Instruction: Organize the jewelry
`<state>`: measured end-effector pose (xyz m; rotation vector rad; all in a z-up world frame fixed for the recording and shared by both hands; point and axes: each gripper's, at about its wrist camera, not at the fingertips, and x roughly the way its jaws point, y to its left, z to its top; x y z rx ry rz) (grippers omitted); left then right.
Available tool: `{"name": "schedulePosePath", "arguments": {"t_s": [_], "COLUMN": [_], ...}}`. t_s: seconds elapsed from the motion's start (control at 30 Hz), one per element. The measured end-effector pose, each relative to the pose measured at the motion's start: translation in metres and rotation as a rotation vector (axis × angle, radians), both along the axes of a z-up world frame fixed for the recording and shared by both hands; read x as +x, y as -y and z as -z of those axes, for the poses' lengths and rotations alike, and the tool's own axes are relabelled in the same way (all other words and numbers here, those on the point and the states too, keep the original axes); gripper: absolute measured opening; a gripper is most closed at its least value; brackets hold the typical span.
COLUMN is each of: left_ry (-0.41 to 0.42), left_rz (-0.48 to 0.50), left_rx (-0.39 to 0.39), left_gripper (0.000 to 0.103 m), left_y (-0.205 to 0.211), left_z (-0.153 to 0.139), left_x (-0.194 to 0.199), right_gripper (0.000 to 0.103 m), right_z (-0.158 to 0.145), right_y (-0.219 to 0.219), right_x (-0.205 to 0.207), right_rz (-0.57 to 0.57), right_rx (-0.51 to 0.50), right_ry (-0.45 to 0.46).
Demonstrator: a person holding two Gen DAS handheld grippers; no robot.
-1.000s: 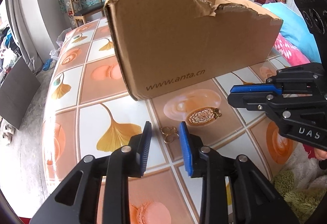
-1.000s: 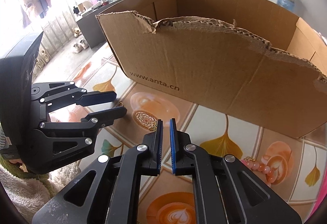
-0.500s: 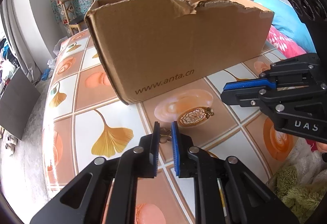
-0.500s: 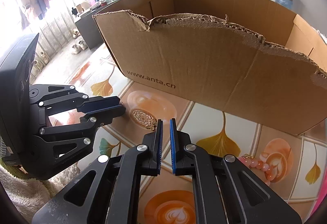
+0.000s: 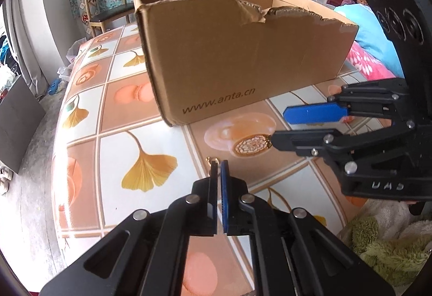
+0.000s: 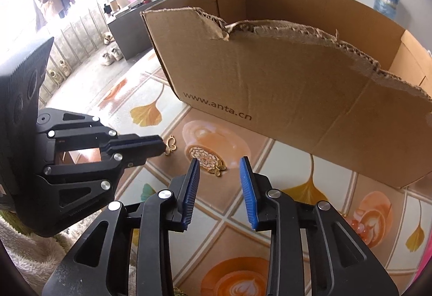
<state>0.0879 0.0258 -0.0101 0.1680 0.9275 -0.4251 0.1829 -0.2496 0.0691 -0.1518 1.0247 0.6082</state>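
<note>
Left gripper [image 5: 218, 165]: black two-finger unit with blue pads, jaws together on the small gold heart-loop earring [image 6: 170, 144]; the loop pokes out past the tips, just over the surface.
Right gripper [image 6: 220, 165]: same black/blue build, jaws apart and opening, nothing pressed between the pads; tips sit either side of the butterfly piece without touching it.
Box: large brown corrugated cardboard box [image 6: 283, 85], open top, near wall torn ragged, "www.anta.cn" printed low on the front; stands on the surface behind both grippers.
Surface: glossy tiled-pattern cloth [image 5: 116, 139] with orange squares, yellow ginkgo leaves and coffee-cup prints.
Beads: pink-orange bead bracelet [image 6: 357, 223], far right in the right wrist view, partly hidden behind the right gripper's finger, well apart from the gold pieces.
Butterfly piece: small gold butterfly-shaped earring [image 6: 218, 168], lying flat at the edge of the round lace-pattern print, near the box front.
Heart earring location: left of the butterfly piece, apart from it, near the box's front corner.
</note>
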Motion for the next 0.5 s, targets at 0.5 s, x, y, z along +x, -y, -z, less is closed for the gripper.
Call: {"name": "schedulePosePath", "arguments": {"t_s": [0.5], "left_ry": [-0.045], "left_rz": [-0.022], "left_rx": [-0.081], "left_gripper": [0.002], "left_y": [-0.013], "left_z": [0.005], "left_x": [-0.005], "right_gripper": [0.0], "right_z": [0.017], "right_y": [-0.044], "right_x": [0.031], "right_rz": [-0.197], "right_rx": [0.115], "right_ry": [-0.08]}}
